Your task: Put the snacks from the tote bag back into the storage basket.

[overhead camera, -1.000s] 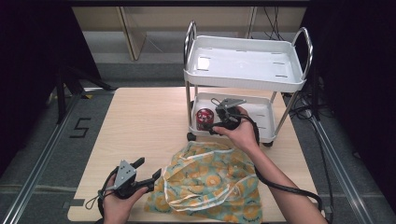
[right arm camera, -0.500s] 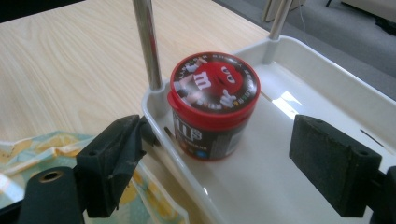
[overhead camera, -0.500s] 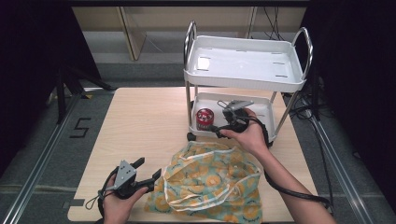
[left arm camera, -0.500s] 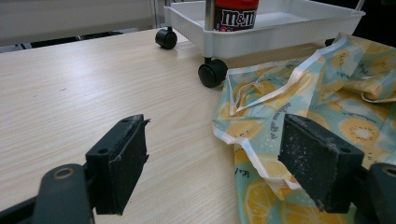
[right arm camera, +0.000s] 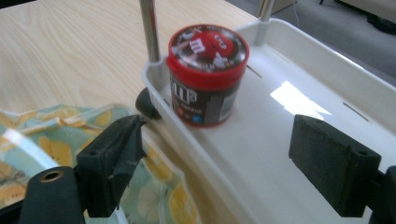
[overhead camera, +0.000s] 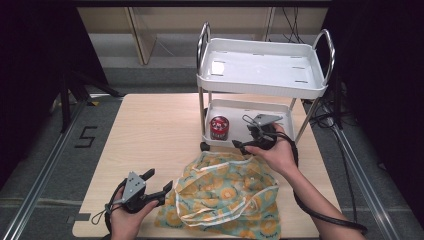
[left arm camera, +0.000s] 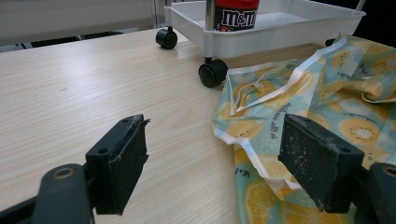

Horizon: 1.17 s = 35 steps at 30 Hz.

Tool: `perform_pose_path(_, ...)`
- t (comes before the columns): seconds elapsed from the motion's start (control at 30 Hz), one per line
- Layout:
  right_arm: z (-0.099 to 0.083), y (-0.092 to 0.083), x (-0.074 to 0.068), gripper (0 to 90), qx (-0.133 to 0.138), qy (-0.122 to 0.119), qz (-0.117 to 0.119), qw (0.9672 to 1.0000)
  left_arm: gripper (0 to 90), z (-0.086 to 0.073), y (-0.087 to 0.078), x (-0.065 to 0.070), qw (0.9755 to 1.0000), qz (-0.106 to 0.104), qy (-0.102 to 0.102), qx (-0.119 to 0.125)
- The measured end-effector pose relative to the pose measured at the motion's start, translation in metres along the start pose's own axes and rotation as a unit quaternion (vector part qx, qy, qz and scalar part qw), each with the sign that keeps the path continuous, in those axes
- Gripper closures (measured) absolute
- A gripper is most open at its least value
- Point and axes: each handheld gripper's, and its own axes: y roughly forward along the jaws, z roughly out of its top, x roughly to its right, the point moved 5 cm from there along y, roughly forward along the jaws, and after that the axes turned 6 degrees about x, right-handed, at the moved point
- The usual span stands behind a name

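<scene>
Right gripper (overhead camera: 243, 141): hovering with its jaws spread wide and nothing between them, at the front edge of the cart's lower tray, held in the person's right hand (overhead camera: 277, 152).
Candy tub (right arm camera: 207, 74): standing upright just ahead of the right gripper's jaws, slightly toward its left jaw, apart from both; sitting in the lower tray (right arm camera: 299, 140) against the corner post, red lid on, M&M's print showing.
Left gripper (overhead camera: 157, 184): resting low over the table (overhead camera: 150, 130) in the person's left hand (overhead camera: 127, 220), jaws parted and gripping nothing.
Fruit-print bag (left arm camera: 327, 98): lying crumpled on the table ahead and to the right of the left gripper; its right jaw is standing over the bag's near edge, its left jaw over bare wood.
White cart (overhead camera: 260, 75): standing beyond both grippers on black casters, its upper tray above the right gripper.
</scene>
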Motion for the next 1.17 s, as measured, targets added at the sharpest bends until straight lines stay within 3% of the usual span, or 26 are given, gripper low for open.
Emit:
perform_pose_path(0.13, -0.012, -0.013, 0.001, 18.6, 0.005, 0.0, -0.013, 0.9999, 22.5, 0.0, 0.001, -0.001, 1.0, -0.005, 0.007, 0.002)
perform_pose_path(0.2, -0.017, -0.019, -0.002, 18.6, 0.007, 0.013, -0.009, 0.9998, 22.5, 0.0, 0.001, 0.0, 1.0, -0.004, 0.001, 0.0)
perform_pose_path(0.23, -0.02, -0.021, -0.001, 18.6, 0.008, 0.007, -0.007, 0.9999, 22.5, 0.0, 0.001, 0.0, 1.0, -0.002, 0.001, 0.001)
perform_pose_path(0.27, -0.023, -0.024, -0.004, 18.7, 0.007, 0.027, -0.012, 0.9995, 22.5, 0.0, 0.001, 0.0, 1.0, -0.003, 0.002, 0.002)
perform_pose_path(0.3, -0.026, -0.026, -0.002, 18.7, 0.007, 0.016, -0.012, 0.9998, 22.5, 0.0, 0.001, 0.0, 1.0, -0.002, 0.002, 0.002)
perform_pose_path(0.33, -0.029, -0.028, -0.004, 18.7, 0.008, 0.026, -0.009, 0.9996, 22.5, 0.0, 0.001, 0.0, 1.0, -0.002, 0.001, 0.002)
perform_pose_path(0.4, -0.035, -0.031, -0.003, 18.8, 0.012, 0.017, -0.013, 0.9997, 22.4, 0.0, 0.001, 0.0, 1.0, -0.001, 0.002, 0.0)
perform_pose_path(0.73, -0.062, -0.044, -0.009, 19.3, 0.016, 0.04, -0.012, 0.999, 22.0, 0.0, 0.001, 0.0, 1.0, -0.002, 0.004, 0.002)
perform_pose_path(0.83, -0.07, -0.048, -0.01, 19.7, 0.028, 0.037, -0.011, 0.9989, 21.8, 0.0, 0.001, 0.0, 1.0, -0.001, 0.005, 0.004)
perform_pose_path(0.97, -0.08, -0.054, -0.014, 20.1, 0.035, 0.057, -0.011, 0.9977, 21.7, 0.0, 0.001, 0.0, 1.0, -0.001, 0.004, 0.003)
perform_pose_path(1.0, -0.082, -0.055, -0.014, 20.2, 0.043, 0.053, -0.014, 0.9976, 21.7, 0.0, 0.001, 0.0, 1.0, -0.001, 0.003, 0.003)
perform_pose_path(1.03, -0.084, -0.056, -0.017, 20.2, 0.04, 0.067, -0.011, 0.9968, 21.7, 0.0, 0.001, 0.0, 1.0, -0.001, 0.003, 0.004)
perform_pose_path(1.07, -0.086, -0.055, -0.015, 20.3, 0.054, 0.059, -0.01, 0.9967, 21.7, 0.0, 0.001, 0.0, 1.0, -0.001, 0.003, 0.003)
perform_pose_path(1.17, -0.091, -0.055, -0.015, 20.6, 0.057, 0.06, -0.011, 0.9965, 21.7, 0.001, 0.002, 0.0, 1.0, -0.004, 0.0, 0.005)
